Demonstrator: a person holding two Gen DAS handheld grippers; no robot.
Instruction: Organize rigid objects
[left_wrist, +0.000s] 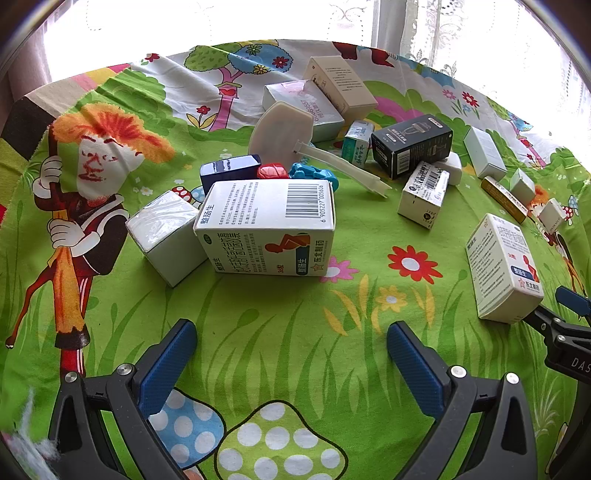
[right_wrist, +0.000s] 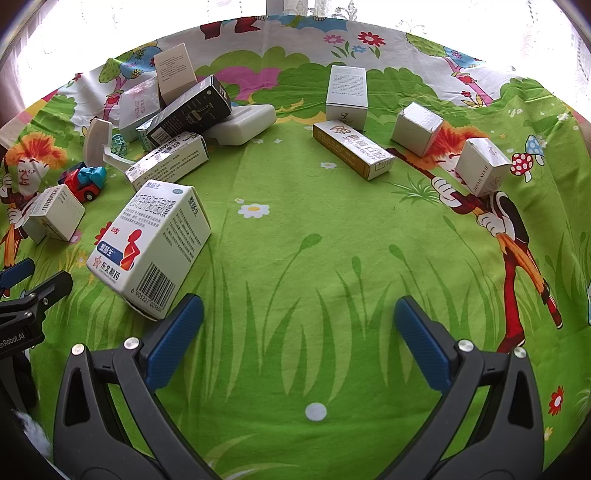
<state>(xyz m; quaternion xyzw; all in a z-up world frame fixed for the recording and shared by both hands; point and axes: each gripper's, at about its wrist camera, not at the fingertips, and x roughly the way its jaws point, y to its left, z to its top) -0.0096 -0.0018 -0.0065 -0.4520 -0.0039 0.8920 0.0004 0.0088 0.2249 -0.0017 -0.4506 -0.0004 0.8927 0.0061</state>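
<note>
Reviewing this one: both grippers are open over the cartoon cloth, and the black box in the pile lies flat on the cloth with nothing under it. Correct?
Not quite. The black box is not flat on the cloth: it is tilted, propped on the white plastic case and a barcoded carton, as the right wrist view shows. The rest holds: the left gripper and right gripper are both open and empty.

It looks like a home. A cartoon-print cloth covers the worktop, and lace curtains hang at a bright window behind.
</note>
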